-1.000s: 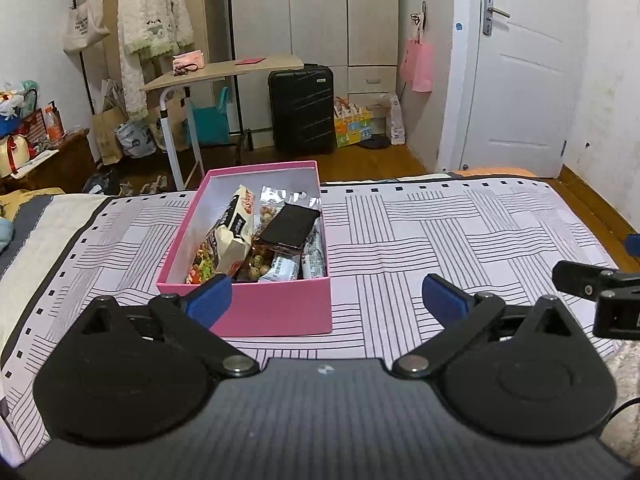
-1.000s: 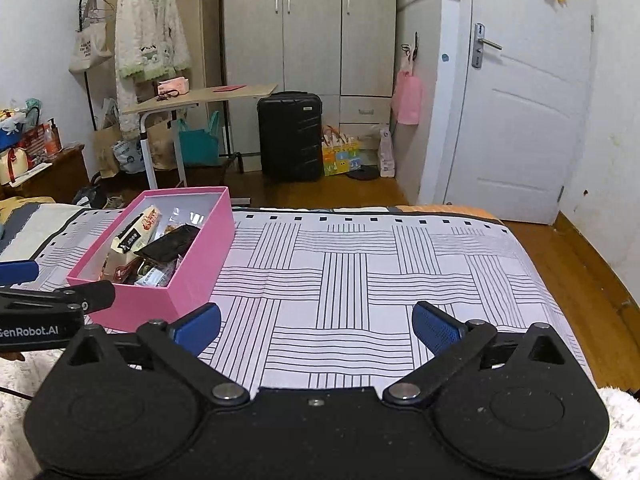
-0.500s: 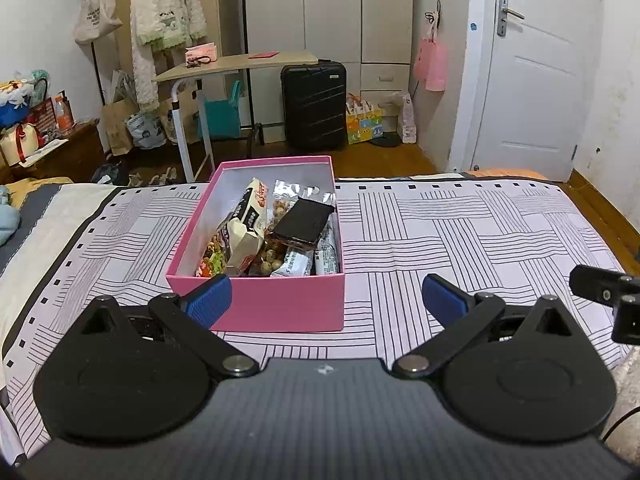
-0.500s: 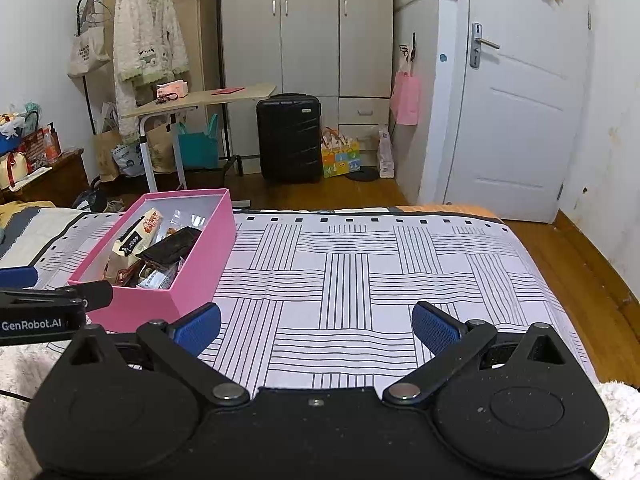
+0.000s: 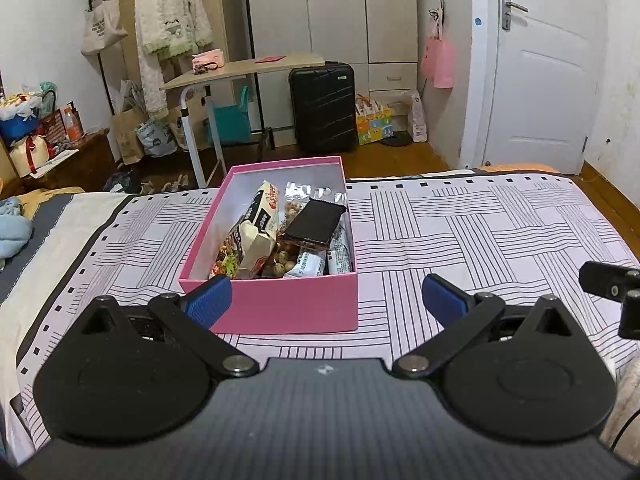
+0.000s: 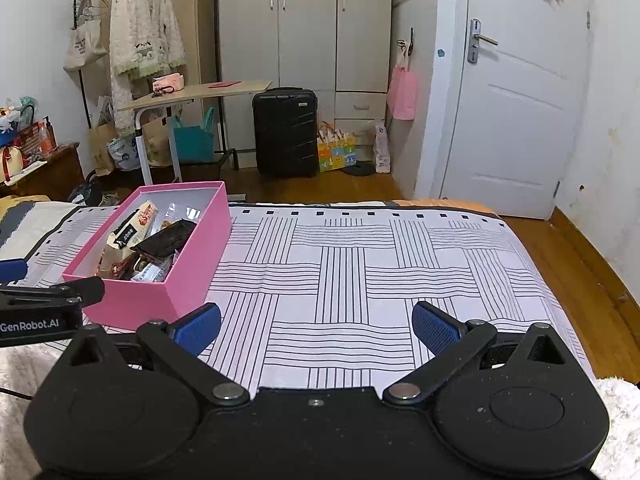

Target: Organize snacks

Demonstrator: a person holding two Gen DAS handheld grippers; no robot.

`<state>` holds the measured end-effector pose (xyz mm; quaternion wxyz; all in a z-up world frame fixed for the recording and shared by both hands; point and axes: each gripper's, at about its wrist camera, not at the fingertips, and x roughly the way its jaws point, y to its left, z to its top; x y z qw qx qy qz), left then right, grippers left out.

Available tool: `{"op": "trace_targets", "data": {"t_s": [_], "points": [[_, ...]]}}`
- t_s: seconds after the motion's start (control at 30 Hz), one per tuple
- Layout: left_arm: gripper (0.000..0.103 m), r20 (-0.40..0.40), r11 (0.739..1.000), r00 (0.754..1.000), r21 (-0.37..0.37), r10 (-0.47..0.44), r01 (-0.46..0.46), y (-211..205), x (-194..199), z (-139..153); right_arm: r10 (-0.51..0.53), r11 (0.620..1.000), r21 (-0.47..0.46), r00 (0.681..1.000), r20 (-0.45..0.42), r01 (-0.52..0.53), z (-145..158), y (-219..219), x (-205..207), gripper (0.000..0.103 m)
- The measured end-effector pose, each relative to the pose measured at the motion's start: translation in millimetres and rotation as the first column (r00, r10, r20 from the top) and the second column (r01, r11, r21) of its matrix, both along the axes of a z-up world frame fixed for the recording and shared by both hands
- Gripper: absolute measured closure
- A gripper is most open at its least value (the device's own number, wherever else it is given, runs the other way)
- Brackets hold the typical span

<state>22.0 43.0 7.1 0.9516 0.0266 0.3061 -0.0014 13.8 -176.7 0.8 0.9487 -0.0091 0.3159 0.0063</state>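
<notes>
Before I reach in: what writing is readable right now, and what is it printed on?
"GenRobot.AI": white print on the side of the left tongs, seen from the right wrist view.
Snack wrappers in the pink box: the cream packet and the small white bars carry print, too small and blurred to read.
Tote bag on the rack: dark lettering, unreadable.
Nothing else legible.

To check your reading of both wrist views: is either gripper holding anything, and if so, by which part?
Nothing is held. The left gripper and right gripper are both open and empty; the snacks lie in the pink box on the bed.
</notes>
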Motion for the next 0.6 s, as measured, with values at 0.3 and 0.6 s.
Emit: {"op": "trace_targets", "data": {"t_s": [0.3, 0.6], "points": [[0.000, 0.019, 1.000, 1.000, 0.029, 0.010, -0.011, -4.3, -4.7, -0.4, -0.006, 1.000, -0.003, 1.000, -0.005, 0.006, -2.2, -1.2, 1.9, 0.000], [0.000, 0.012, 1.000, 1.000, 0.025, -0.006, 0.006, -7.5, -6.8, 2.3, -0.006, 1.000, -0.003, 1.000, -0.003, 0.006, -2.7, -2.4, 2.3, 0.000]]}}
